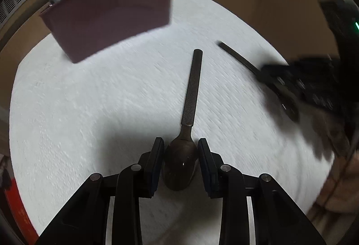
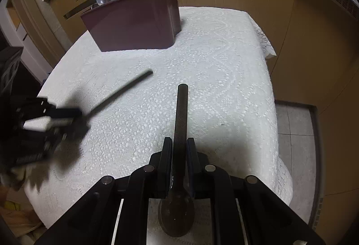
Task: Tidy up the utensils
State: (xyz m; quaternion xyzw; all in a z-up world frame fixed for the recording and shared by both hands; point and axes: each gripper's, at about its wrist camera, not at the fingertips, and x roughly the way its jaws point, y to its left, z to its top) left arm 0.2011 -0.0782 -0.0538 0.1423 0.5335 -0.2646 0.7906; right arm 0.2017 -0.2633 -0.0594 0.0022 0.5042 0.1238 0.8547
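Note:
Two dark spoons are in play on a white lace tablecloth (image 1: 89,110). In the left wrist view my left gripper (image 1: 180,147) has its jaws on either side of one spoon's bowl (image 1: 180,164), touching it; its handle (image 1: 192,87) points away. My right gripper (image 2: 178,146) is shut on the other spoon's handle (image 2: 181,114), the bowl (image 2: 176,215) hanging below the fingers. A maroon utensil holder (image 2: 134,22) stands at the table's far side, also seen in the left wrist view (image 1: 112,18), with chopsticks and spoons in it.
The right gripper and its spoon show blurred at the right of the left wrist view (image 1: 291,83). The left gripper shows blurred at the left of the right wrist view (image 2: 40,123). The cloth's edge (image 2: 276,96) drops to a tiled floor on the right.

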